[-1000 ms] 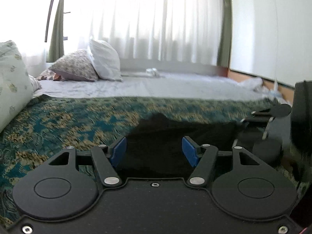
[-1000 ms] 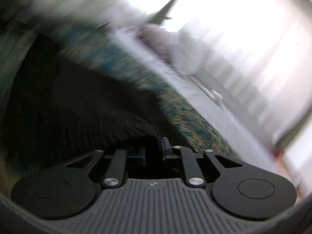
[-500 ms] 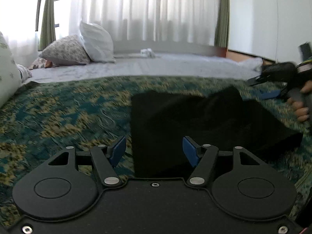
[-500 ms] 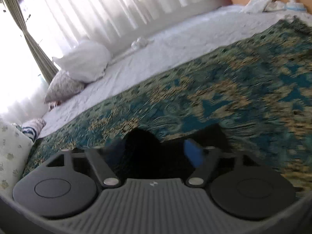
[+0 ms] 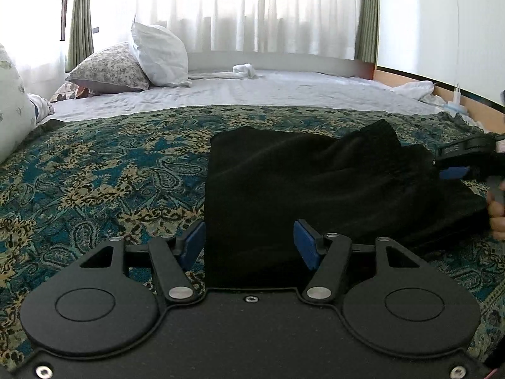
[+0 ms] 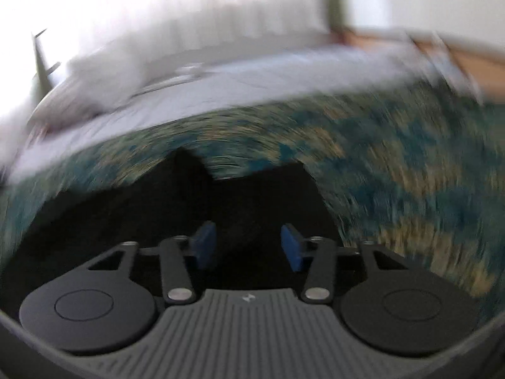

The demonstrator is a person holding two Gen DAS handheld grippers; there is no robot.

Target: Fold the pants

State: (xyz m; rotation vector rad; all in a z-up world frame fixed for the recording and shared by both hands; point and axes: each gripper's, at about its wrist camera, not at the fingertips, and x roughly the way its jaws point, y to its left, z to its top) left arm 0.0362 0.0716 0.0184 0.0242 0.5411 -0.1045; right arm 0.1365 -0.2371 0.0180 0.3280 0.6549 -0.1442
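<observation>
The black pants (image 5: 315,183) lie folded in a rough rectangle on the teal and gold patterned bedspread (image 5: 94,183), with a raised bump of cloth at the far right. My left gripper (image 5: 249,240) is open and empty, low over the near left edge of the pants. My right gripper (image 6: 247,246) is open and empty above the pants (image 6: 176,208); its view is motion-blurred. In the left wrist view the right gripper (image 5: 454,161) shows at the right edge of the pants, held by a hand.
White and floral pillows (image 5: 139,60) lie at the back left on a grey sheet (image 5: 268,91). A floral cushion (image 5: 12,117) sits at the left edge. Curtains and a window fill the back; a wooden bed edge (image 5: 442,94) runs along the right.
The right gripper went from shut on the dark cloth to open and empty. The pants now lie flatter and folded. The left gripper stayed open while its view tilted down toward the pants.
</observation>
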